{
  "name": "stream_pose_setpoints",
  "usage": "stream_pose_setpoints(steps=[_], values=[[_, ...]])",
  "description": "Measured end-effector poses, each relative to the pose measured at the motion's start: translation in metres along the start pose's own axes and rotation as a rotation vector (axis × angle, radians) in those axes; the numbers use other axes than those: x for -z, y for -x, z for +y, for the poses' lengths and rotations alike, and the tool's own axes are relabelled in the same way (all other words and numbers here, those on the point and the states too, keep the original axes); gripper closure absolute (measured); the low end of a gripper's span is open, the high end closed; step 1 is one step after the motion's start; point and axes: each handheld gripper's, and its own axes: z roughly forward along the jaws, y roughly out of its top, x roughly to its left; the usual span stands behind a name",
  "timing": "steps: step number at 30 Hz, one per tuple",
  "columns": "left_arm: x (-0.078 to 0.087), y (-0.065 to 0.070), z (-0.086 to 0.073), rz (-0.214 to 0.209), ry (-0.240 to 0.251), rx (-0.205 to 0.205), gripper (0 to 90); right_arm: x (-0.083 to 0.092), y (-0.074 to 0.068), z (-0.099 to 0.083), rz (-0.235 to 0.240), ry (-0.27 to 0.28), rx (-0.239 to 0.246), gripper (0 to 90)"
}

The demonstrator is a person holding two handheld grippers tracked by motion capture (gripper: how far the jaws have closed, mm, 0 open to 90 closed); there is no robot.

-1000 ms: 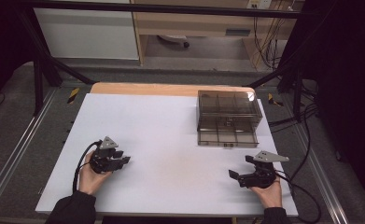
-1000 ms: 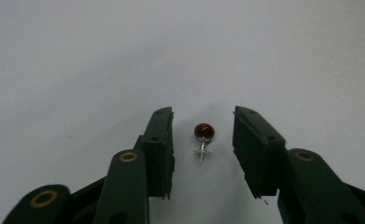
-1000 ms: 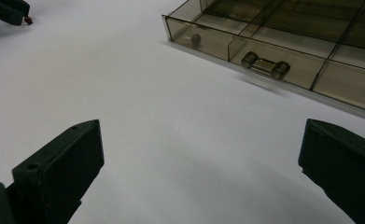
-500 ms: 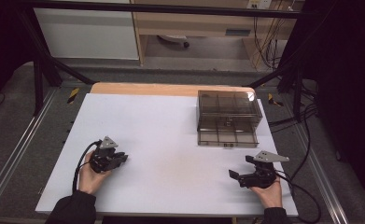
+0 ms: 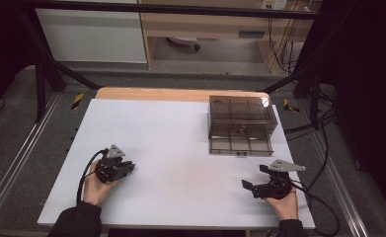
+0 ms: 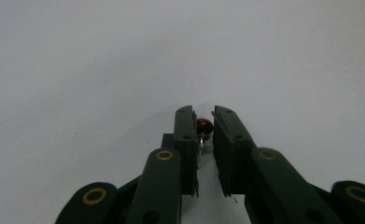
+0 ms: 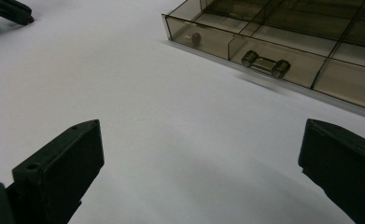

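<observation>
the left gripper (image 6: 203, 122) sits low at the near left of the white table (image 5: 180, 148), its jaws having just closed on a small red bead (image 6: 204, 125) with a thin metal pin under it, caught right at the tips. that is the weak spot, in my judgement: the bead is round and held by the very ends of the pads, so a tilt or a quick lift could let it squirt out and roll across the smooth tabletop. the left hand (image 5: 97, 185) cradles the tool from below, wrist resting near the table edge, jaws pointing level and toward the right.

at the near right, the right gripper (image 5: 257, 180) rests in the right hand (image 5: 284, 201), jaws spread wide with nothing between them, aimed leftward and away.

farther back, the smoky clear plastic organiser box (image 5: 241, 123) stands with its drawer (image 7: 273, 60) pulled out toward the person; another small bead (image 7: 196, 37) lies in one compartment.
</observation>
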Motion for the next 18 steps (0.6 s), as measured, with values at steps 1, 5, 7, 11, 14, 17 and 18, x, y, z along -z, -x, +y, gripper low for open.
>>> stream_pose_setpoints(steps=[1, 5, 7, 11, 14, 17, 18], values=[[0.0, 0.0, 0.0001, 0.0, 0.0, -0.001, 79.7, 0.0002, -0.0001, 0.0, 0.0, 0.0, -0.002, 0.6], [0.0006, -0.0003, 0.0004, -0.004, 0.001, -0.001, 81.5, 0.0006, -0.0002, 0.0001, 0.0, 0.002, -0.007, 0.7], [0.0007, -0.0008, 0.0004, -0.009, -0.001, 0.004, 81.9, 0.0006, 0.0, 0.0002, 0.001, 0.001, -0.004, 0.6], [0.001, -0.001, 0.0005, -0.013, -0.002, 0.01, 82.0, 0.0007, 0.0001, 0.0003, 0.001, 0.002, -0.004, 0.7], [0.0013, -0.0009, 0.0007, -0.015, 0.004, 0.014, 82.1, 0.0009, 0.0003, 0.0003, 0.0, 0.003, -0.003, 0.7], [0.0033, -0.0014, 0.0015, -0.016, 0.011, 0.017, 82.1, 0.001, 0.0002, 0.0004, 0.001, 0.003, -0.004, 0.7], [0.004, -0.0014, 0.0017, -0.021, 0.017, 0.023, 82.1, 0.001, 0.0002, 0.0004, 0.0, 0.003, -0.004, 0.7]])
